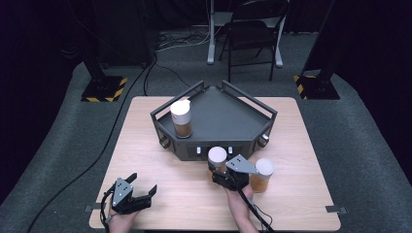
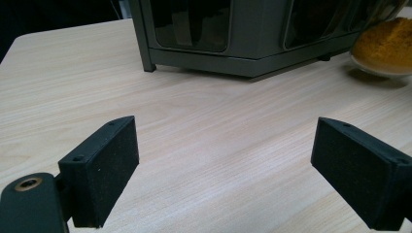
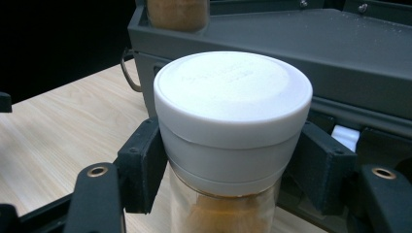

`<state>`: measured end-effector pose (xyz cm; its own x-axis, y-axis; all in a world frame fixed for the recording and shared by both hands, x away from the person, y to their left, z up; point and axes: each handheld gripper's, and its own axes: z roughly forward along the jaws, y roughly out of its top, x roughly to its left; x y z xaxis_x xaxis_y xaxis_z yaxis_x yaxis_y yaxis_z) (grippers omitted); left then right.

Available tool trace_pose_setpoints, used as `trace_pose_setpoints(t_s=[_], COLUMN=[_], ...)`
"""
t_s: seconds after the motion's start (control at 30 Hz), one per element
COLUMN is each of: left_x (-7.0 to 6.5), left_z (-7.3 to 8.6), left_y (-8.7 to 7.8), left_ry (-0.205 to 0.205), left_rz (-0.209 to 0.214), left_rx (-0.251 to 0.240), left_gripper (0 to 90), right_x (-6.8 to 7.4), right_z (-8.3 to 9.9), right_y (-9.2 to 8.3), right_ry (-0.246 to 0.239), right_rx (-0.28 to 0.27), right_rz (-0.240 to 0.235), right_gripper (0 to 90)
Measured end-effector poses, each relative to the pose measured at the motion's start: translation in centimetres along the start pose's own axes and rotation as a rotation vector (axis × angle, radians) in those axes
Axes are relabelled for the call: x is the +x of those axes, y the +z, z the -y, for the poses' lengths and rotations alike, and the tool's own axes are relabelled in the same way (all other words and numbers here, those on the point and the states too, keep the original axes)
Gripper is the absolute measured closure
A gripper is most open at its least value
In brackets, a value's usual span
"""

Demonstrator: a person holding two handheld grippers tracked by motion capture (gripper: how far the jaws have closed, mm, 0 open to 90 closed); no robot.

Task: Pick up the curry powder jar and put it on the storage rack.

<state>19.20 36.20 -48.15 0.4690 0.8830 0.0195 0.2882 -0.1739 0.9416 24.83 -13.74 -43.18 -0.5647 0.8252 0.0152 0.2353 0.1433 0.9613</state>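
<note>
Held jar: a white-capped spice jar (image 3: 233, 141) at the centre of the right gripper view, between the jaws, pads pressed on its sides just under the cap.
Right gripper (image 1: 224, 171): clenched on that jar, lower centre of the high view (just before the dark tray (image 1: 218, 121)).
Left gripper (image 1: 131, 191): released, jaws apart, lower left.
Surface: pale wood table (image 1: 145, 136).
Room: grey carpet, a folding chair (image 1: 252, 34) at top.

Small glass jar (image 3: 232, 145), white lid, brown powder inside. Stands upright on wooden table, just in front of dark tray. Squeezed at lid, between two black pads.
</note>
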Motion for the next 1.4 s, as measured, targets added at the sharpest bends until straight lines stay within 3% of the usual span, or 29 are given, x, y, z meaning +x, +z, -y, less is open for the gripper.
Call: trace_pose_setpoints(t_s=[0.8, 1.4], left_x=[0.0, 0.1], left_z=[0.0, 0.0], left_y=[0.0, 0.0], left_ry=[0.0, -0.004], left_rz=[0.0, 0.003], left_rx=[0.0, 0.002], left_gripper=[10.2, 10.2], right_x=[0.2, -0.1], right_z=[-4.7, -8.3], right_y=[-1.8, -1.6], right_ry=[-0.031, -0.046], right_rx=[-0.018, -0.03], right_rz=[0.003, 0.016], right_gripper=[33.5, 33.5])
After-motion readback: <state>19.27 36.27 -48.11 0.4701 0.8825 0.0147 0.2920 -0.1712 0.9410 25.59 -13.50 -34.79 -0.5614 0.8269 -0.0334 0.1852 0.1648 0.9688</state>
